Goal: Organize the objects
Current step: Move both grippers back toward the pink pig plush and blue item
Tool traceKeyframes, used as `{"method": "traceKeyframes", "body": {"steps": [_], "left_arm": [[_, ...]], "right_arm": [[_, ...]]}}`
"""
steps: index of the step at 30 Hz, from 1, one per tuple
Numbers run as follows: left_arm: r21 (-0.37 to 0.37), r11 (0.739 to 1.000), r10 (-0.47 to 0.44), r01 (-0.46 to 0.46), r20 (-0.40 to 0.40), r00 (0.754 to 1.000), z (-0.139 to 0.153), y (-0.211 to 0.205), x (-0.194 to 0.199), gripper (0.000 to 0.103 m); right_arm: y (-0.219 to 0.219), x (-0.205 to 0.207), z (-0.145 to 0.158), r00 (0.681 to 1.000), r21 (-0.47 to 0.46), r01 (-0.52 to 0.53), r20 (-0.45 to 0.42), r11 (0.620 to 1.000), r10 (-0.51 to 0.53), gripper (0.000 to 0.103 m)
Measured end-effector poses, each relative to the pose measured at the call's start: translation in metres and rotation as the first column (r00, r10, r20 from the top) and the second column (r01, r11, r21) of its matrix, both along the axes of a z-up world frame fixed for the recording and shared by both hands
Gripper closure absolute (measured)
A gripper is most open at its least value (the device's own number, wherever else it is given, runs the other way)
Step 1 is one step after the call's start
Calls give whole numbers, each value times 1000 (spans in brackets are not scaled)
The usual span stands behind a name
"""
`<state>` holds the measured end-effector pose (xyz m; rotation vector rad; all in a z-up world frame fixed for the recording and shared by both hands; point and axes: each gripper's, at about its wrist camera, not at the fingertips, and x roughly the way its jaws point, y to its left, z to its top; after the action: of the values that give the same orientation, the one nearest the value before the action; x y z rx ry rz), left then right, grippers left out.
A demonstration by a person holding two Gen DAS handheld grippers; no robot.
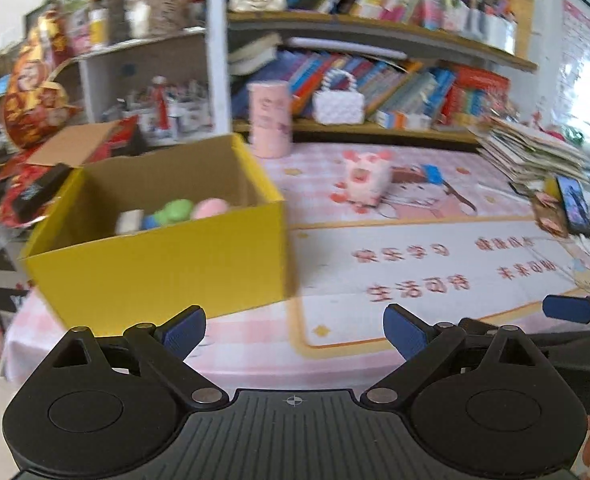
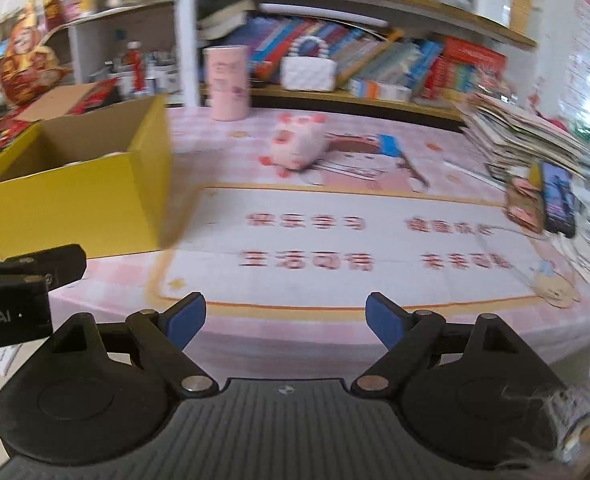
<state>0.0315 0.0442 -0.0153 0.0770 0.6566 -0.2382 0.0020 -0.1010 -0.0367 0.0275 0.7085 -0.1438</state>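
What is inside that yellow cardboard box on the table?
In the yellow box, the left view shows a green round toy, a pink one and a whitish block. The front wall hides whatever lies lower down.

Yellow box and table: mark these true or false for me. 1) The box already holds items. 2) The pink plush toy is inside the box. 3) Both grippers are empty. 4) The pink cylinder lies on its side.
1) True: the yellow box holds green and pink items.
2) False: the pink plush toy lies on the table mat.
3) True: the left gripper and the right gripper stand open, with nothing between the fingers.
4) False: the pink cylinder stands upright.
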Motion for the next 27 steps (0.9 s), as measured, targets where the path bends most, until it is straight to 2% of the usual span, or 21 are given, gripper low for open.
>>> {"method": "traceKeyframes", "body": {"steps": [7, 14, 21, 27], "left_arm": [[10, 997, -73, 73, -32, 997, -7, -45, 23, 6], [0, 996, -88, 88, -73, 993, -15, -81, 50, 6], [-9, 998, -58, 58, -90, 994, -18, -113, 79, 6], [-9, 1000, -6, 5, -89, 996, -10, -135, 110, 6]], "right_arm": [[-51, 14, -5, 997, -3, 74, -32, 997, -74, 16], [-88, 37, -9, 993, -14, 96, -65, 995, -97, 16], [-124, 65, -13, 993, -21, 75, -84, 997, -77, 16], [-153, 92, -13, 998, -20, 27, -63, 999, -29, 16]]}}
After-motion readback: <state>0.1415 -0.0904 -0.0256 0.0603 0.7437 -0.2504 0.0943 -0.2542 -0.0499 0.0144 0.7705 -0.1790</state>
